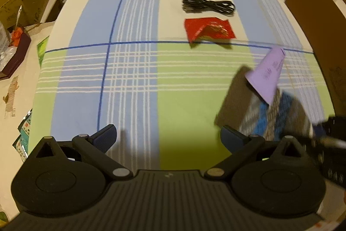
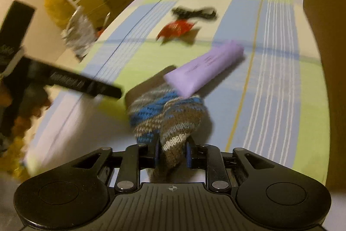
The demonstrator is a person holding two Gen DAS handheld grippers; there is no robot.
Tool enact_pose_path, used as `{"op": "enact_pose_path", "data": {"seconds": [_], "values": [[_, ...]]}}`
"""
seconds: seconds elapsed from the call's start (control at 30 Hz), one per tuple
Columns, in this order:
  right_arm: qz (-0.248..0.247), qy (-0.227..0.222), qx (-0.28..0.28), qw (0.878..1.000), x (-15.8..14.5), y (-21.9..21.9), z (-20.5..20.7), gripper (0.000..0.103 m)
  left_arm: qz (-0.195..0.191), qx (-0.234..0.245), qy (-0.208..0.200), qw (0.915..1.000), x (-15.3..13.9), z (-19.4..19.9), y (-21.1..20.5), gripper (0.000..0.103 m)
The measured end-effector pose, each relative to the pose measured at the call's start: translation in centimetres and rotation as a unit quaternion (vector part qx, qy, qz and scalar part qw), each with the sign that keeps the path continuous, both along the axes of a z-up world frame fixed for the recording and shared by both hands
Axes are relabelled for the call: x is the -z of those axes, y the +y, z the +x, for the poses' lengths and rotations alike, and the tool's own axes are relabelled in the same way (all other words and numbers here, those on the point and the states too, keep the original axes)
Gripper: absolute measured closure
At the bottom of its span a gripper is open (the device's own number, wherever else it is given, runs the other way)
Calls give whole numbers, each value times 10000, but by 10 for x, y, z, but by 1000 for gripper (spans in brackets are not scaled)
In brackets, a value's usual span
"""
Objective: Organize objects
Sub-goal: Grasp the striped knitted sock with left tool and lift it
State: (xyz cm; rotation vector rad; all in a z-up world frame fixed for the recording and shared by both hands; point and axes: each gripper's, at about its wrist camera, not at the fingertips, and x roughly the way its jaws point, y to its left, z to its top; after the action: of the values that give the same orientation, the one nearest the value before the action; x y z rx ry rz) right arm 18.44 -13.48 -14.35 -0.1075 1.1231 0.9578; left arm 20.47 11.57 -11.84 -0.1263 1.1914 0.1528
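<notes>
Left tongs [image 1: 168, 138]: matte black body showing ribbed centre plate at 6 o'clock, round discs at 5 and 7, silver rivets on linkage arms, dark blue textured pads. Right tongs [image 2: 172, 153]: wearing same black shell, blue pads, small crosshair mark on ribbed plate.

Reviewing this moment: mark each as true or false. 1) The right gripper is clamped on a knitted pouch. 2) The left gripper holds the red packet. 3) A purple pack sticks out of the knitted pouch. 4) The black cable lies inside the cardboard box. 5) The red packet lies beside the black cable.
1) True: the right gripper pinches the knitted pouch.
2) False: the left gripper is open and empty; the red packet lies on the cloth.
3) True: the purple pack protrudes from its mouth.
4) False: the black cable lies on the cloth, outside the cardboard box.
5) True.
</notes>
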Motion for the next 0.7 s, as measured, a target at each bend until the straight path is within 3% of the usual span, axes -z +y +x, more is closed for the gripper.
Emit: {"op": "enact_pose_path", "data": {"seconds": [0.03, 0.1, 0.47, 0.7], "values": [[-26, 10, 140, 9999, -1, -7, -4, 50, -39, 30, 10, 10000, -1, -2, -2, 3], [-59, -46, 467, 9989, -4, -20, -7, 39, -168, 140, 44, 9998, -2, -7, -9, 3], [-345, -72, 1256, 9915, -7, -73, -15, 27, -800, 680, 221, 9942, 5, -22, -73, 2], [-421, -123, 1591, 9863, -8, -99, -14, 23, -1393, 7, 275, 9899, 17, 5, -84, 1]]}}
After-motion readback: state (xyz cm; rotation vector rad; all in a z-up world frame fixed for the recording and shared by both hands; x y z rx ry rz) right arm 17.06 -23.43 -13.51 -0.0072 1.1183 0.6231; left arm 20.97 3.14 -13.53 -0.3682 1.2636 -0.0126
